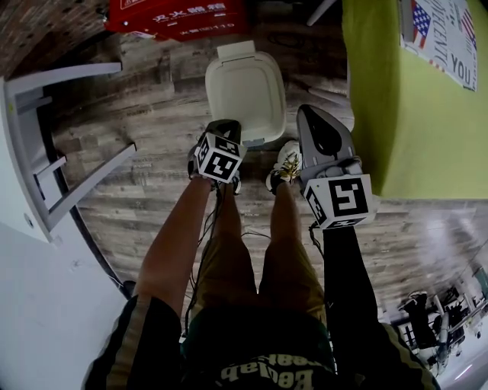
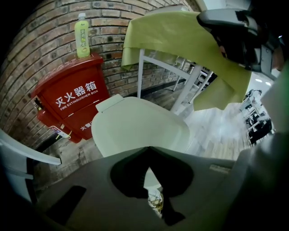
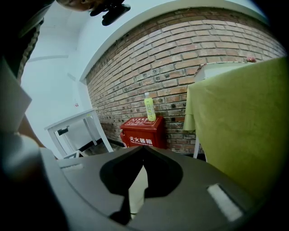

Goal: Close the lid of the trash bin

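The rounded cream plastic lid of the trash bin (image 1: 245, 91) is seen on the grey wood-plank floor (image 1: 145, 122), just ahead of the person's white shoe (image 1: 288, 161) and in front of the red fire-extinguisher box (image 1: 183, 17). It appears to lie down over the bin, though full seating cannot be confirmed. The left gripper (image 1: 225, 126) is held over the lid's near edge and the right gripper (image 1: 309, 113) just beside it. On each, the jaws are pressed together at the tips with nothing held. Should a final push be needed, the narrow closed tips could skid off the smooth, slightly domed surface. A light bin could also be shoved across the floor or tipped toward the box. An off-centre press might leave one side raised, and the yellow-green tablecloth (image 1: 404, 107) could be brushed by the right gripper.
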`<state>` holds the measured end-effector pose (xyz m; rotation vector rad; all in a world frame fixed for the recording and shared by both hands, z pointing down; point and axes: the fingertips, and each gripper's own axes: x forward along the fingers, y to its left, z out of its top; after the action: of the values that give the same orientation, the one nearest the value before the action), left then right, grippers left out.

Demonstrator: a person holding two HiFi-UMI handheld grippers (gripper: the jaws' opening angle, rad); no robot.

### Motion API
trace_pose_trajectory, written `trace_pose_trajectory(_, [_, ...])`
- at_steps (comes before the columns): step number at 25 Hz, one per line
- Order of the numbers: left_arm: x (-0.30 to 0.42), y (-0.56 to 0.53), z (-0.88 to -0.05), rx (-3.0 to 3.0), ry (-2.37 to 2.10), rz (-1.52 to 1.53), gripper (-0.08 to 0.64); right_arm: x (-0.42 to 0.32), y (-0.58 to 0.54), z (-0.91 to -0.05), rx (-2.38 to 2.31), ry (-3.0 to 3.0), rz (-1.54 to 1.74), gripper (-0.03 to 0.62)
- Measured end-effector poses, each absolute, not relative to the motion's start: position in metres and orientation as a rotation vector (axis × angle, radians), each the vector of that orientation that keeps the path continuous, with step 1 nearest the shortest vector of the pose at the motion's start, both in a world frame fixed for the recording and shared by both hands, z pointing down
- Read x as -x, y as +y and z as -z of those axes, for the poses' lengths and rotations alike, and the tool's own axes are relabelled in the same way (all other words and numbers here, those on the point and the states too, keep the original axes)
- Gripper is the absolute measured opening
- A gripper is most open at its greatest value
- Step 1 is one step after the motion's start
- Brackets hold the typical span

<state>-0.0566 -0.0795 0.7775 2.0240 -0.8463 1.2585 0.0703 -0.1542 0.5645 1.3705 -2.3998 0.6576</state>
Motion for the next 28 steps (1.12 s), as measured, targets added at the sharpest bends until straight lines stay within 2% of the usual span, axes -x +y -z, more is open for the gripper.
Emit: trace_pose_trajectory(28, [0.056,-0.063,-0.816,-2.013,-0.761,-1.362,0.009,-0.077,-0.164,-0.584,-1.374,-2.376,-0.670,0.014])
